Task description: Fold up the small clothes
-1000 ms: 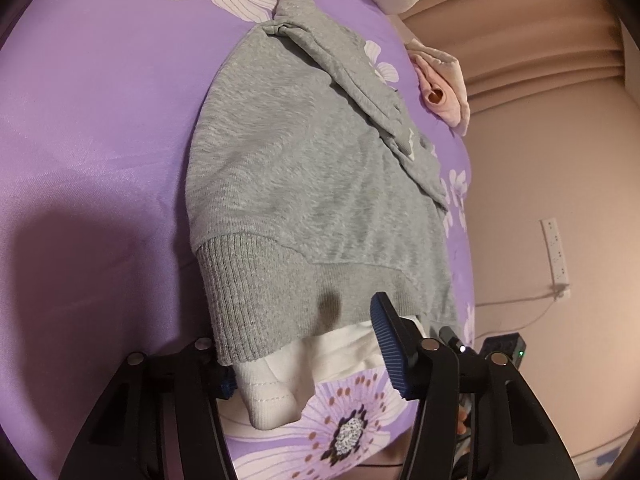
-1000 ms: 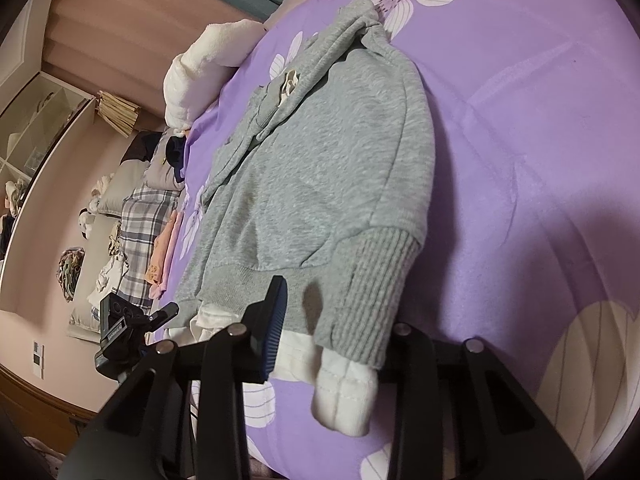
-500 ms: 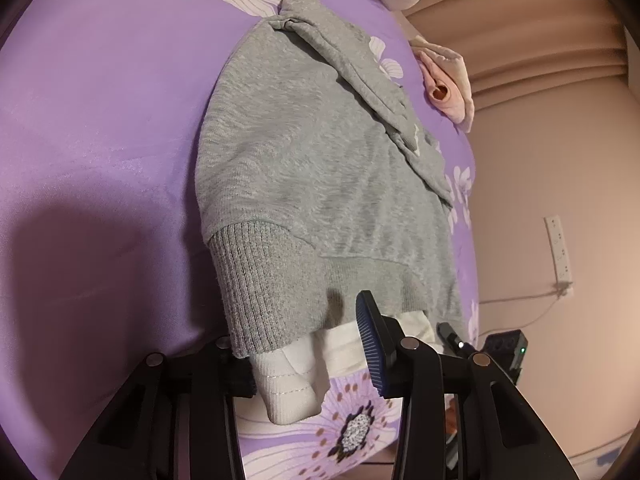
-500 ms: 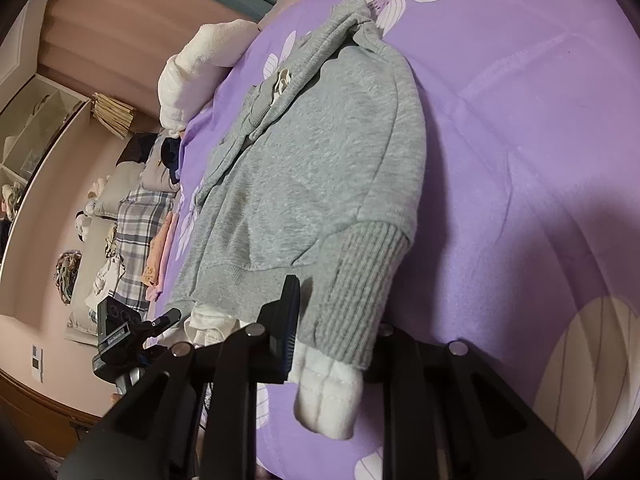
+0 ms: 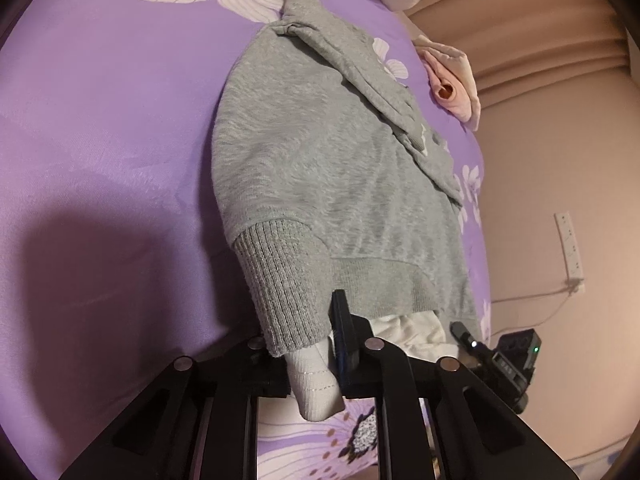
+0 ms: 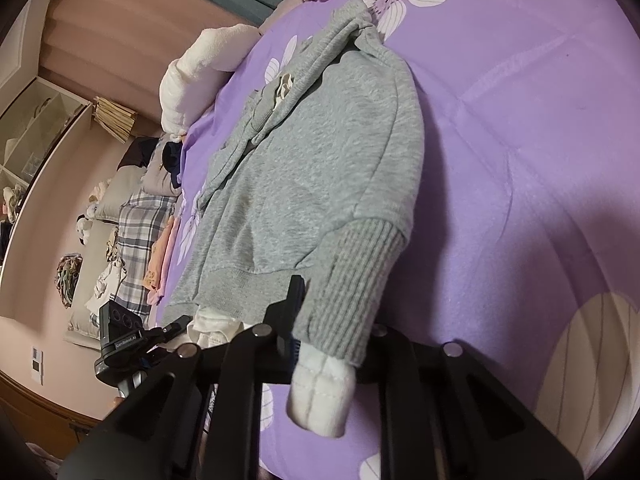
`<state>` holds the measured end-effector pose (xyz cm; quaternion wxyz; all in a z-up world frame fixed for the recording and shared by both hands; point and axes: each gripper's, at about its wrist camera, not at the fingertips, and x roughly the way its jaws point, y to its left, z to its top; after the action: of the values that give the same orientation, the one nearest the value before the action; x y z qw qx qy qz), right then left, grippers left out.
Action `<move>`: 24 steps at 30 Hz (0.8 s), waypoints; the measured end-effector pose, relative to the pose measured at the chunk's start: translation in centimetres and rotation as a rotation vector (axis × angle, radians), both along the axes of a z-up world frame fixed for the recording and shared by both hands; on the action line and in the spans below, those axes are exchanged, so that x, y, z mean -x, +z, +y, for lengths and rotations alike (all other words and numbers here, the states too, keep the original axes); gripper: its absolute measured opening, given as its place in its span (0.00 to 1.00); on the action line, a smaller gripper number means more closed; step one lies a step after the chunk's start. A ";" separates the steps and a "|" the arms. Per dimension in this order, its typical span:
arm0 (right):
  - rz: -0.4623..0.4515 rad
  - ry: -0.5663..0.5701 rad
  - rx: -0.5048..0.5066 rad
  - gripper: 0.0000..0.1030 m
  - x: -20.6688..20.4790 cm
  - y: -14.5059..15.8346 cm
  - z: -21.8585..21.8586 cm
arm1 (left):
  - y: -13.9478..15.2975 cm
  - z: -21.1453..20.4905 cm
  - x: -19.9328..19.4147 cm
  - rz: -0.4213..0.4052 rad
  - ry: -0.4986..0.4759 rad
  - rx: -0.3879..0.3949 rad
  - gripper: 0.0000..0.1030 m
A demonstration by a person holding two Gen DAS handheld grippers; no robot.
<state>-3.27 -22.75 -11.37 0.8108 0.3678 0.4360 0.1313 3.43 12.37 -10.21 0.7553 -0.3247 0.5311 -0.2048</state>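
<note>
Two claws pinch the near end of a small grey sweater (image 5: 320,168) that lies flat on the purple flowered bedspread (image 5: 100,100), stretching away from them toward the far edge of the bed. The left claw (image 5: 308,344) has just been closing and now squeezes a ribbed cuff (image 5: 280,288) with the white inner cuff (image 5: 316,384) poking out toward the camera. The right claw (image 6: 332,332) has also just been closing, and its jaws press on the other ribbed cuff (image 6: 352,288) with its own white cuff (image 6: 324,396).

Both sleeves appear already laid down the body, so the step in hand is probably the lengthwise fold: carrying the hem end forward onto the collar. To do it well, I would lift both claws together and level, so the hem (image 5: 384,284) between them stays taut and does not sag. Check that each pinch includes the body layer beneath the cuff; otherwise only the sleeves will rise. Move forward slowly, land the cuffs just short of the collar, then release both at once.
</note>
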 end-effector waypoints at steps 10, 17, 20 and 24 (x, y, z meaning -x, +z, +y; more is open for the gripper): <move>-0.039 0.004 -0.029 0.14 0.1 0.9 0.0 | 1.6 -0.7 -0.4 -0.060 -0.029 0.001 0.09; -0.063 0.007 -0.038 0.14 -0.1 1.5 0.2 | 2.0 -1.0 -0.7 -0.076 -0.036 0.000 0.09; -0.082 0.011 -0.037 0.14 -0.3 1.8 0.3 | 2.3 -1.3 -0.8 -0.091 -0.044 -0.016 0.09; -0.102 0.013 -0.039 0.14 -0.8 2.1 0.5 | 2.8 -1.5 -1.2 -0.108 -0.048 -0.028 0.09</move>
<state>-2.48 -22.28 -9.25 0.8237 0.3736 0.3939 0.1635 4.60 10.85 -7.39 0.7823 -0.2896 0.5000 -0.2327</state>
